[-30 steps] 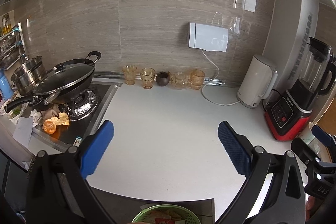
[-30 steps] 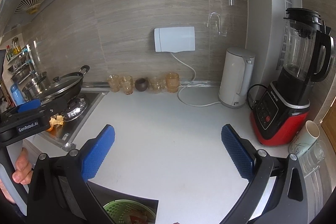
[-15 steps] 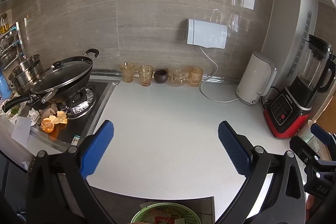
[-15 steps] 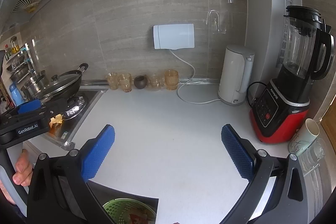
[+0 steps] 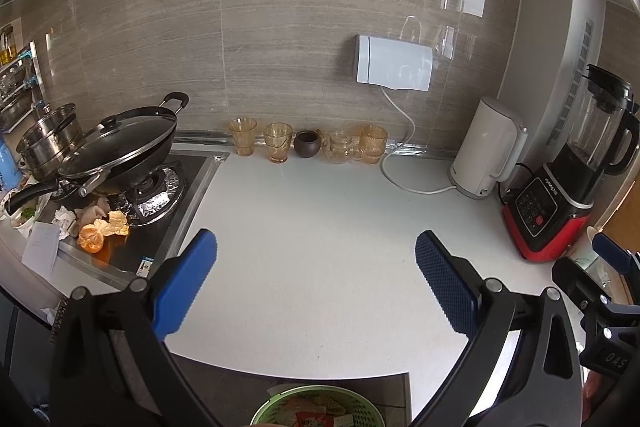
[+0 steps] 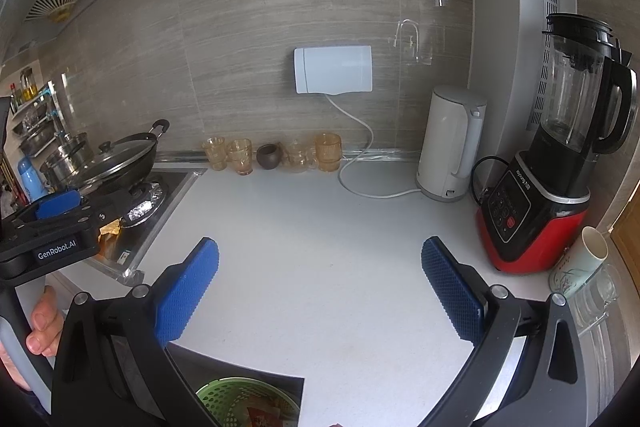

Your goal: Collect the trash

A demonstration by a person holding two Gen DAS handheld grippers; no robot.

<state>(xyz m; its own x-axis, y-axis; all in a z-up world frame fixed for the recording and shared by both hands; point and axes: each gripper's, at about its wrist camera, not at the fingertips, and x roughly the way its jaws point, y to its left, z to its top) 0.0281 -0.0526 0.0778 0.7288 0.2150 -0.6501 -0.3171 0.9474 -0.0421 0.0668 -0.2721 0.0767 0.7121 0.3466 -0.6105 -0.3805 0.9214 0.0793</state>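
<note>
- Trash [image 5: 102, 227], orange peels and crumpled tissue, lies on the stove's front edge, at the desk's [image 5: 320, 247] left end, just below the lidded wok [image 5: 120, 147].
- Left tongs [image 5: 316, 279] hang released and empty above the desk's front edge.
- Right tongs [image 6: 320, 283] likewise gape with nothing between the blue pads.
- Green basket [image 5: 320, 409] holding wrappers sits below the desk's front edge.
- Amber glasses [image 5: 308, 145] line the back edge; kettle [image 5: 486, 147] and red blender [image 5: 568, 179] stand in the right corner.
</note>
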